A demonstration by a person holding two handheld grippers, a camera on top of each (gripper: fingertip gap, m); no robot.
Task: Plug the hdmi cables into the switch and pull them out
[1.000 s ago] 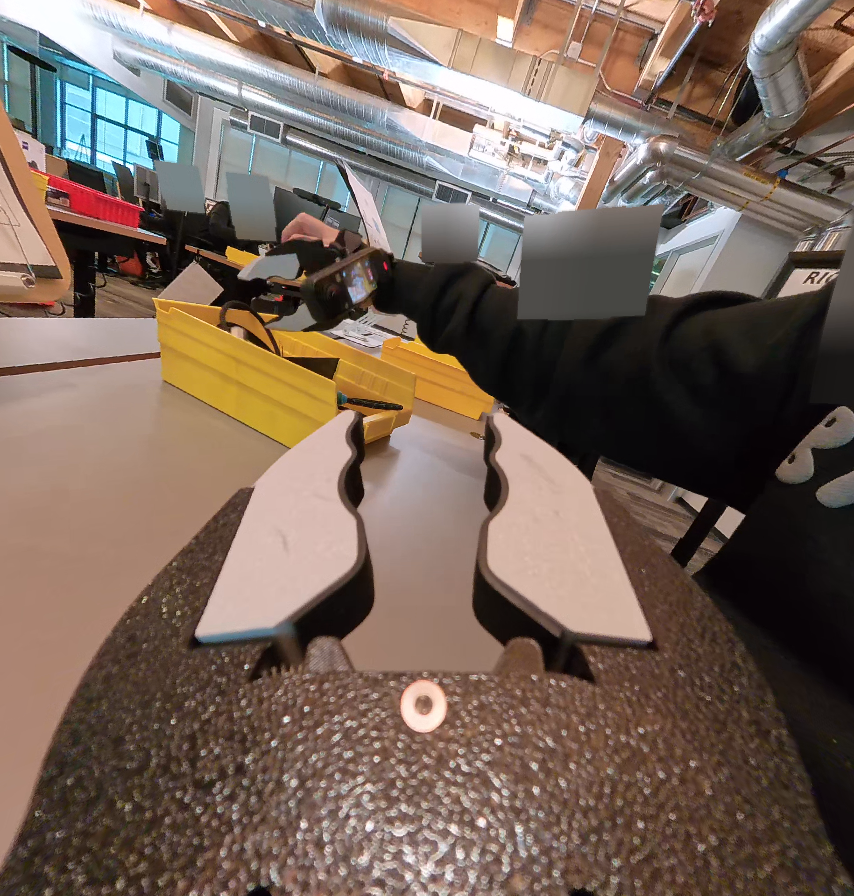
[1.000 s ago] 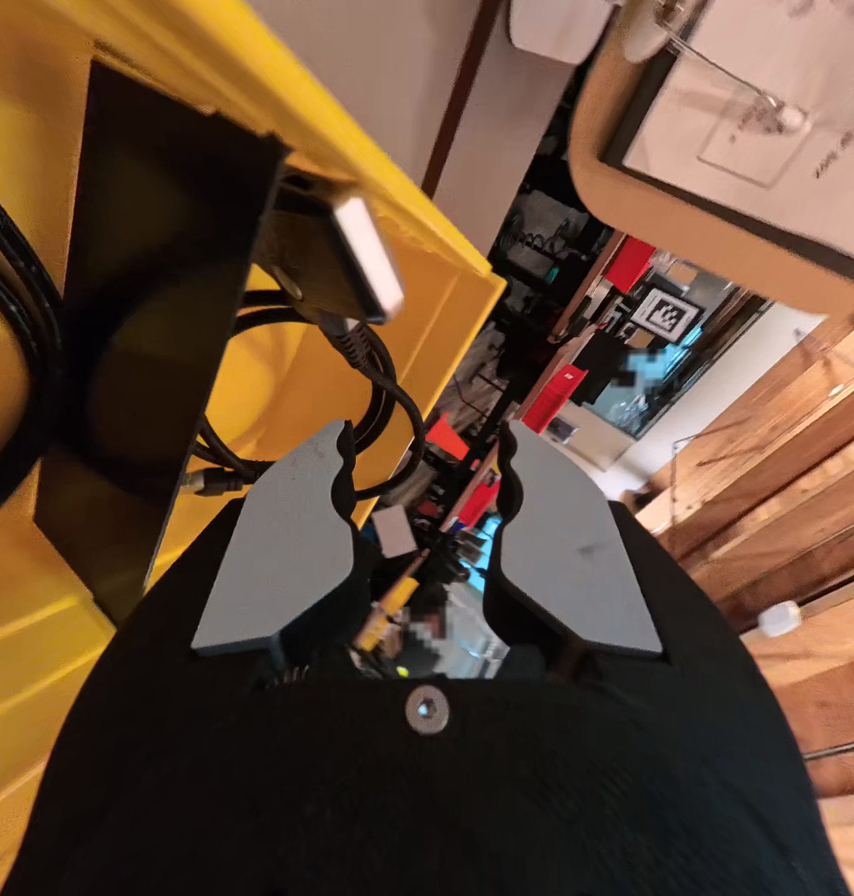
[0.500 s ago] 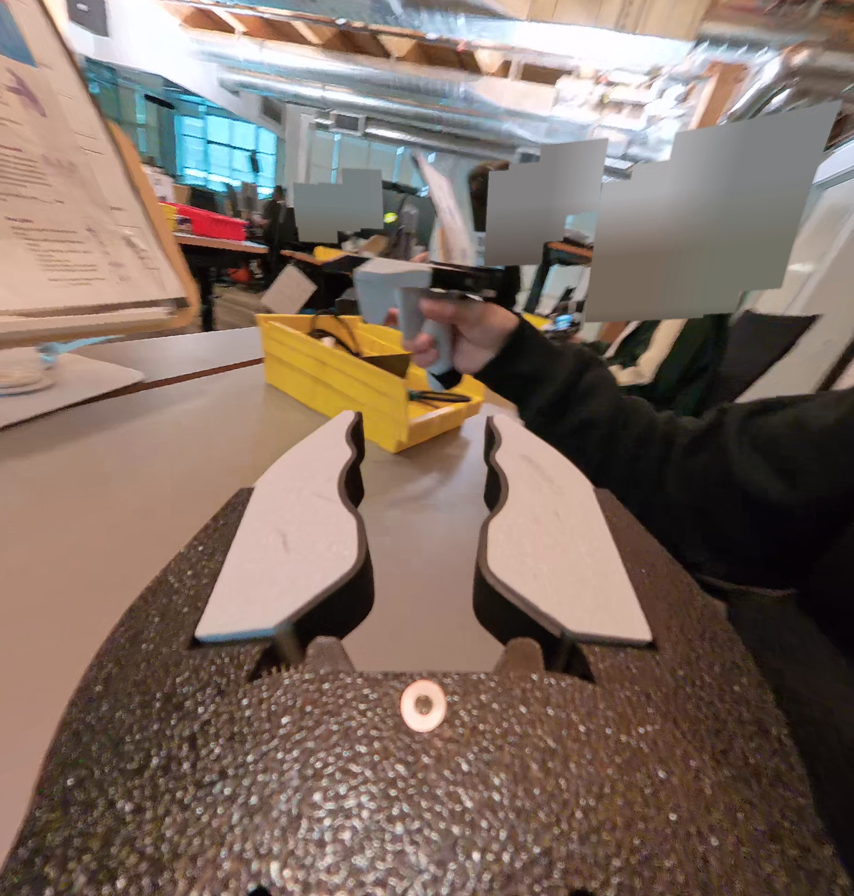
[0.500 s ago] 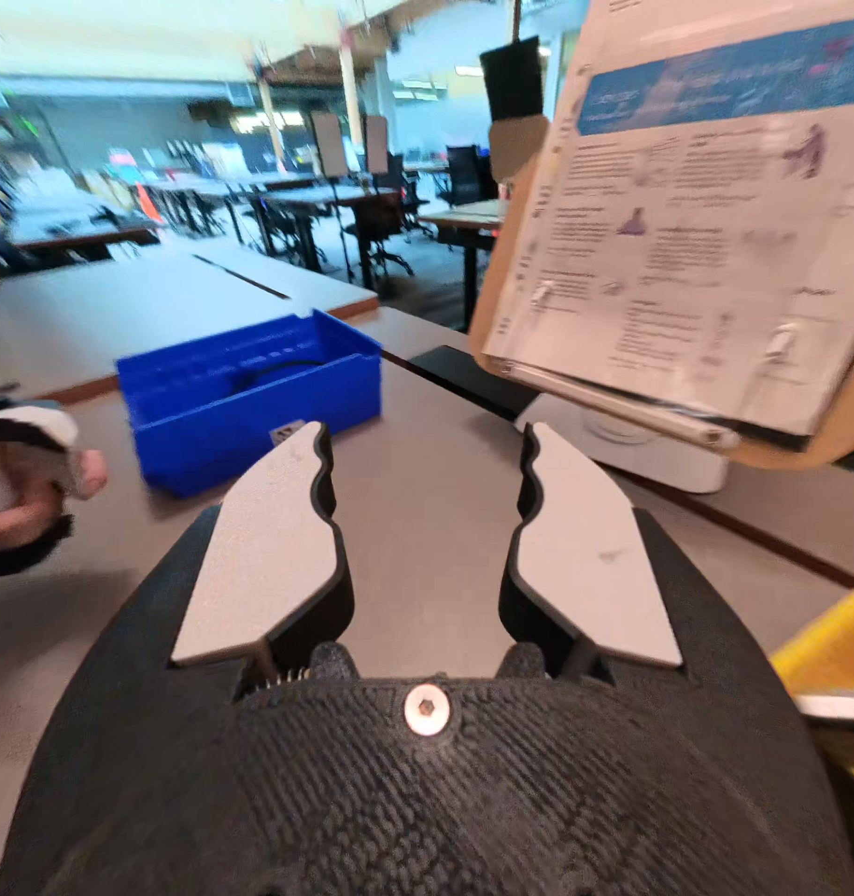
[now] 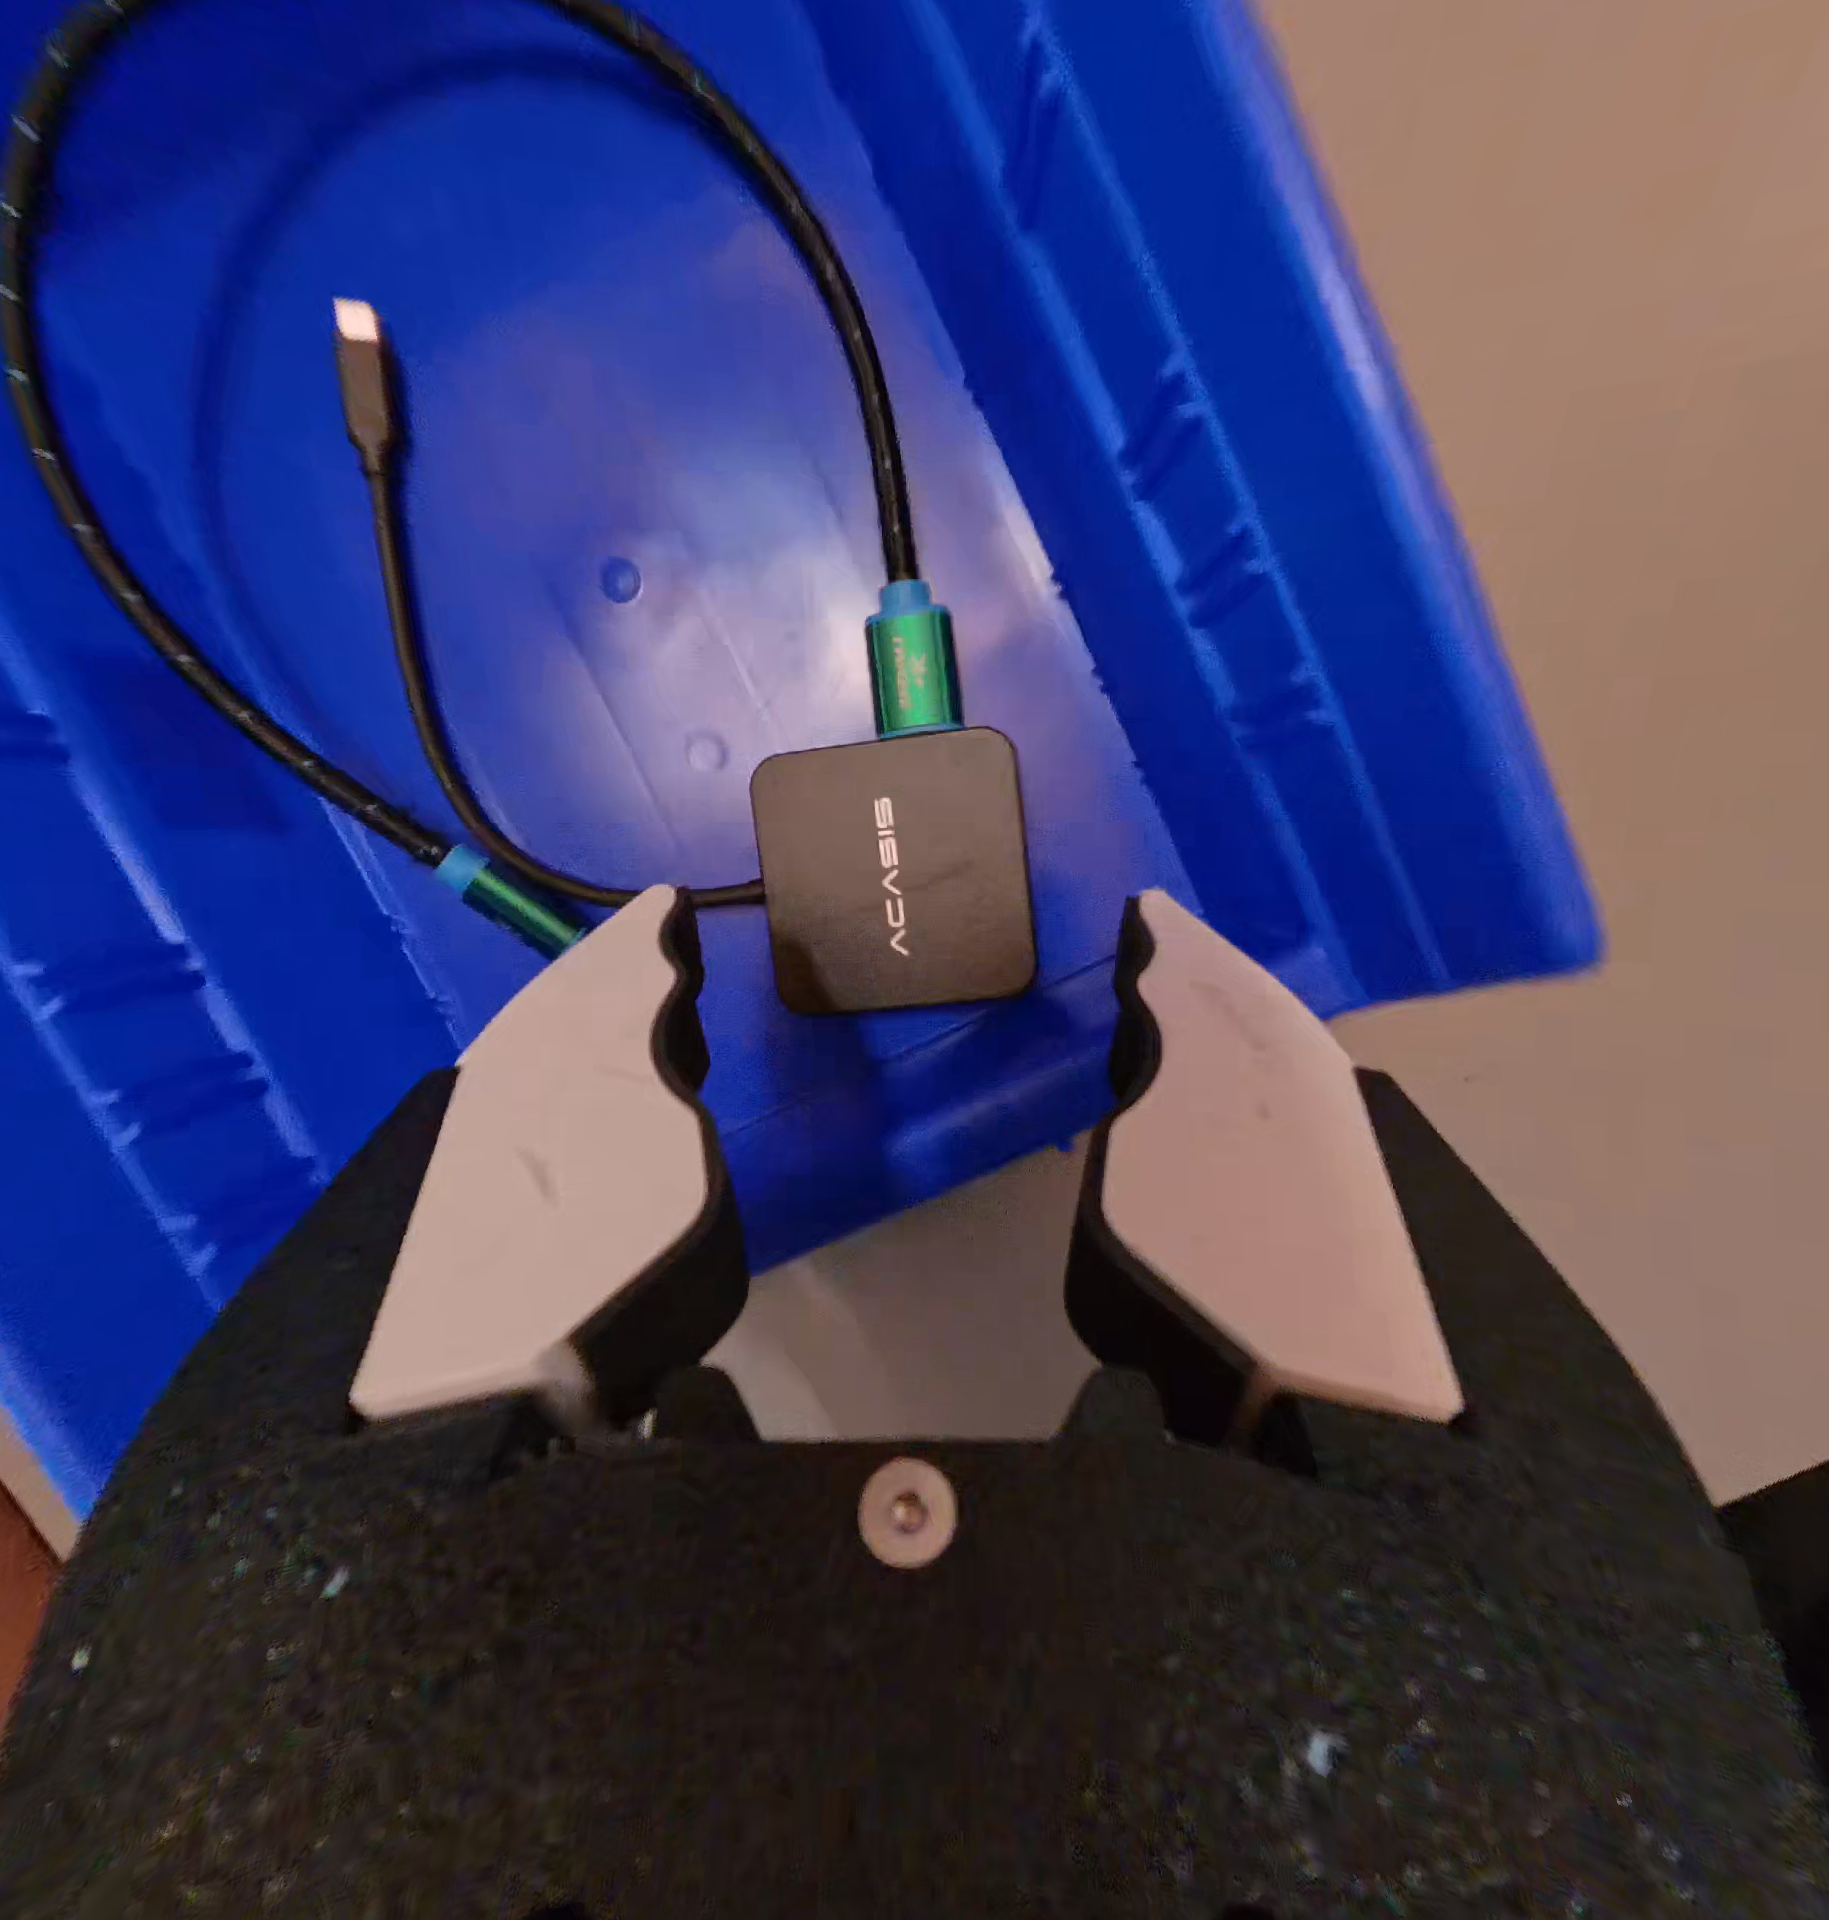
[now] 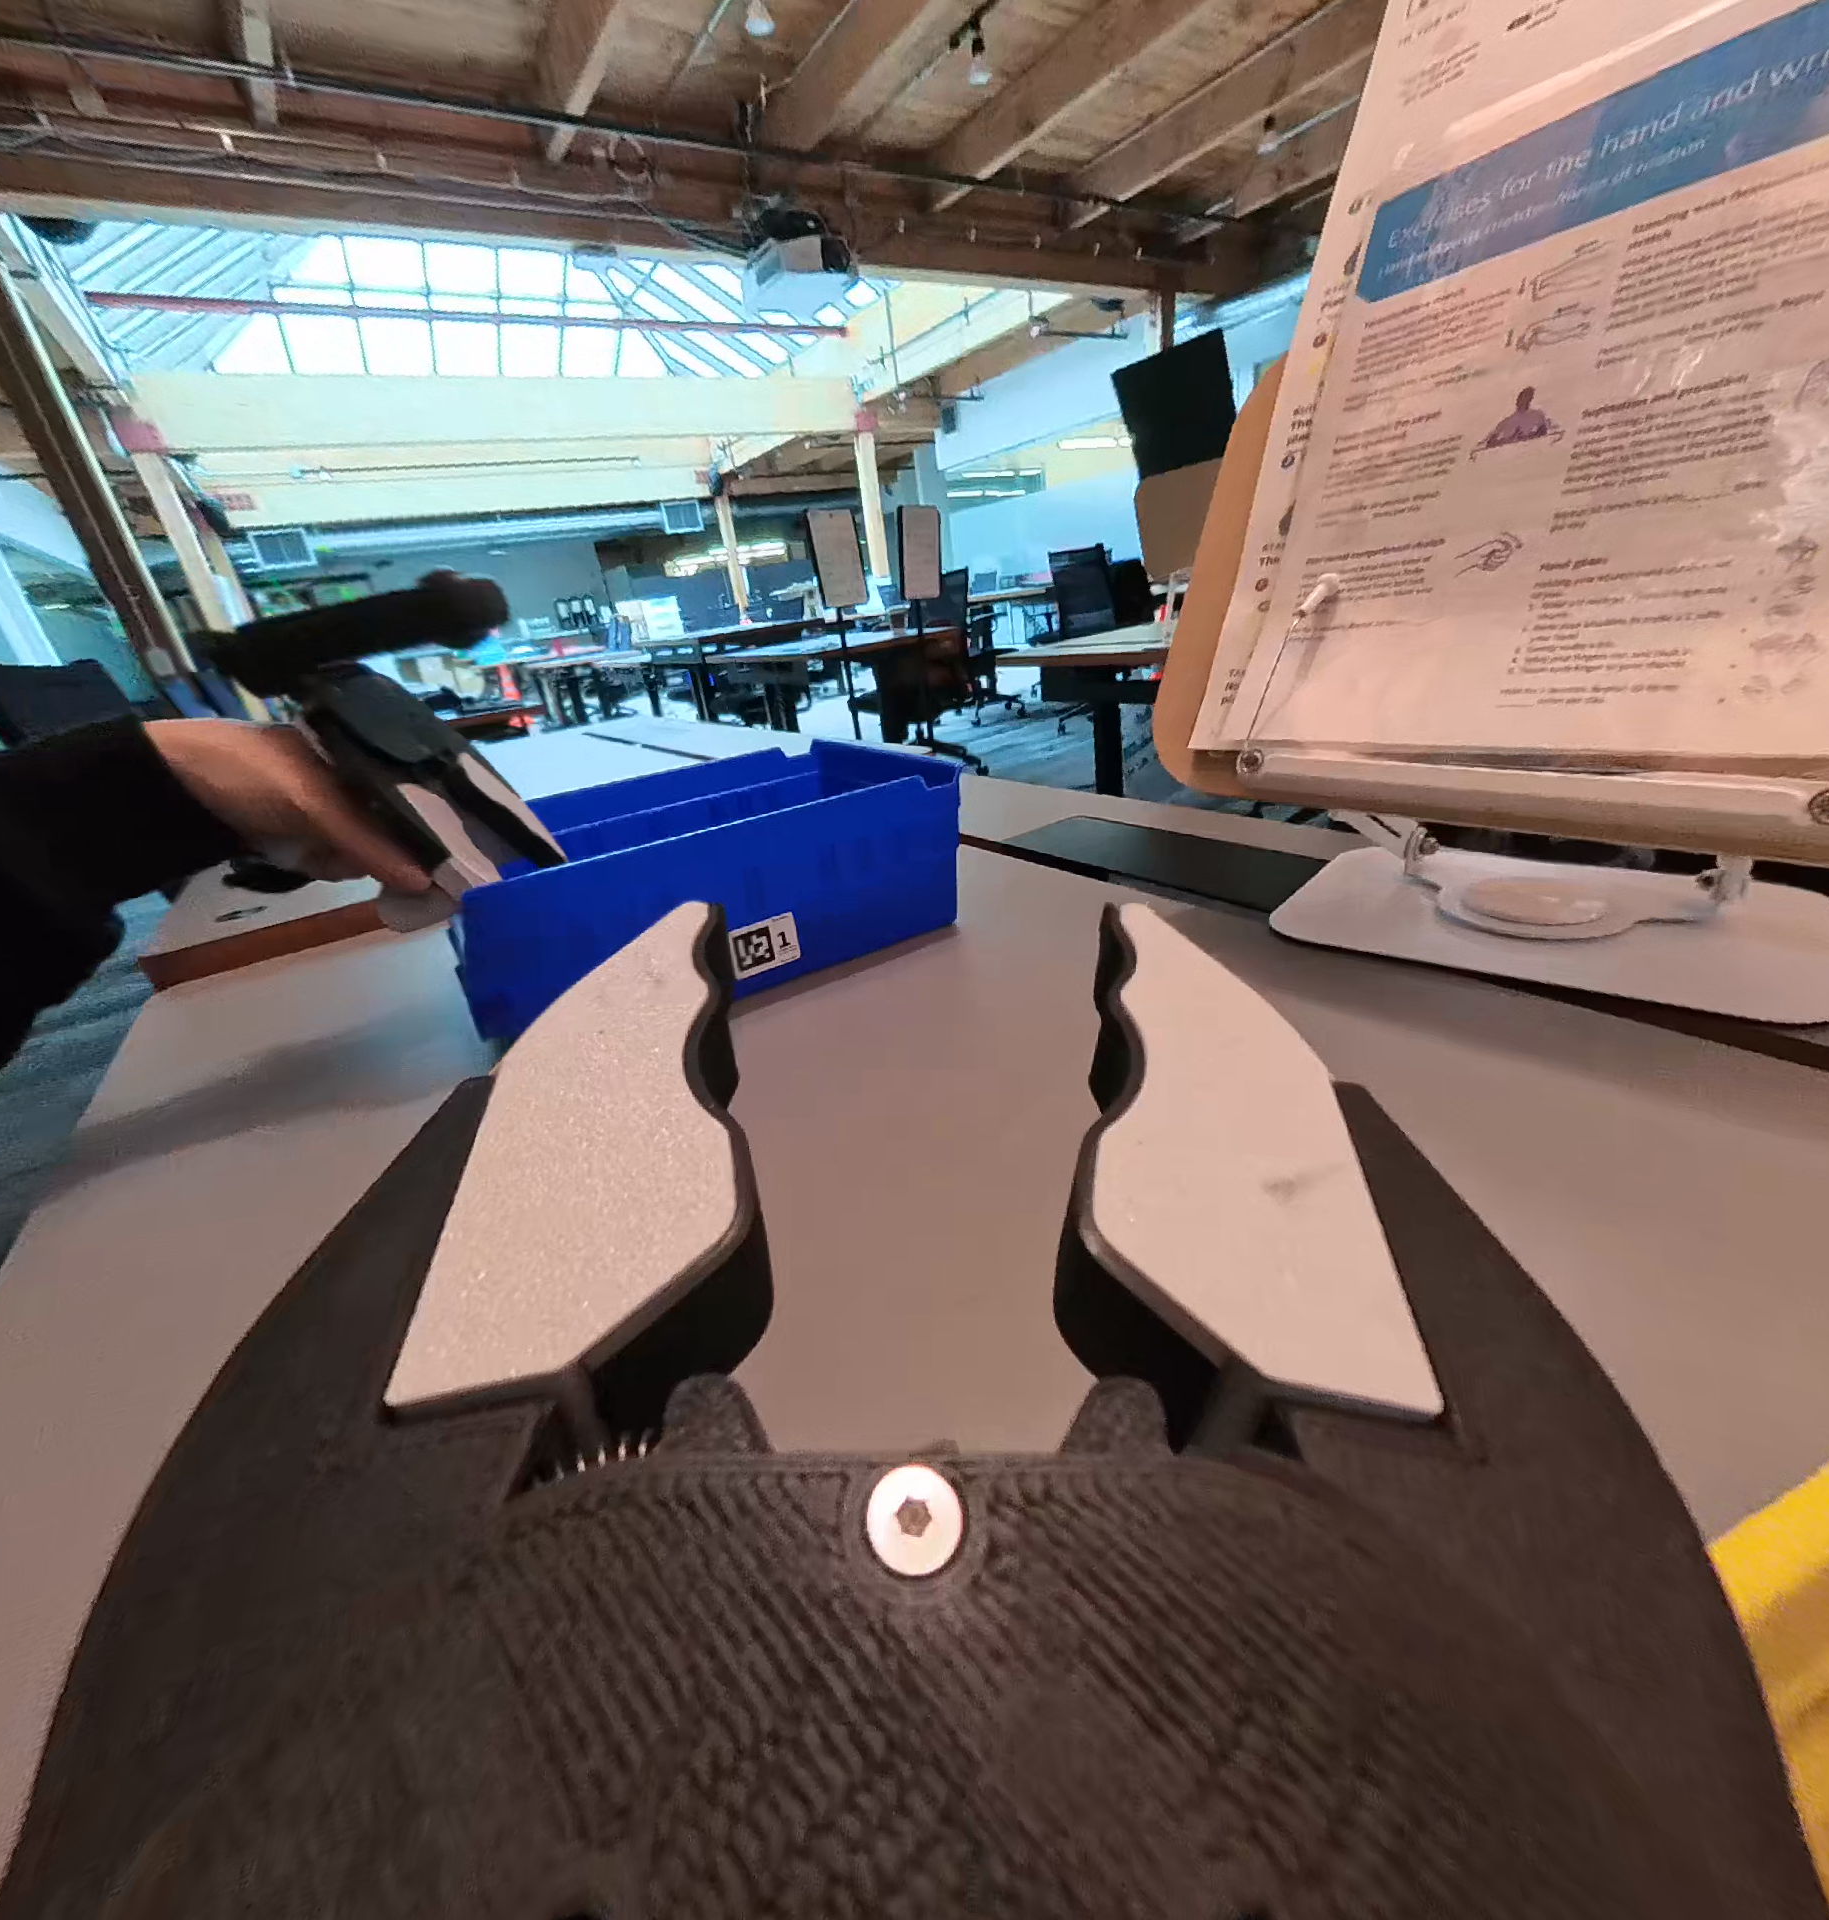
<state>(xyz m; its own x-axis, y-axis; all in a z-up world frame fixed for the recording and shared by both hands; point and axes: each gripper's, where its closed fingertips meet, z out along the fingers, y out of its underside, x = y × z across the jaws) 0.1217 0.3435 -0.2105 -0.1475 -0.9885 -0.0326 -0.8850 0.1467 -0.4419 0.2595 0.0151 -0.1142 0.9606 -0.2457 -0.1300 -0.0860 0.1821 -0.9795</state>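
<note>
In the left wrist view a black square switch (image 5: pixel 894 869) lies in a blue bin (image 5: pixel 1253 582). A braided black cable (image 5: pixel 858 343) with a green plug (image 5: pixel 912 670) sits in the switch's far side. Its other green plug (image 5: pixel 505 906) lies loose by my left finger. A thin black lead with a small silver connector (image 5: pixel 361 353) runs from the switch. My left gripper (image 5: pixel 908 914) is open and empty, just above the switch. My right gripper (image 6: pixel 910 920) is open and empty over the grey table (image 6: pixel 920 1122). It sees the blue bin (image 6: pixel 723 873) and the left gripper (image 6: pixel 442 810) at its rim.
A document stand (image 6: pixel 1575 499) with a printed sheet sits on a white base (image 6: pixel 1575 945) at the right of the table. A yellow bin corner (image 6: pixel 1803 1662) shows at the lower right. A person's hand and dark sleeve (image 6: pixel 89 810) hold the left gripper.
My left gripper swung from facing the yellow bin to pointing down into the blue bin over the switch, and opened wider. My right gripper left the yellow bin and now faces the blue bin.
</note>
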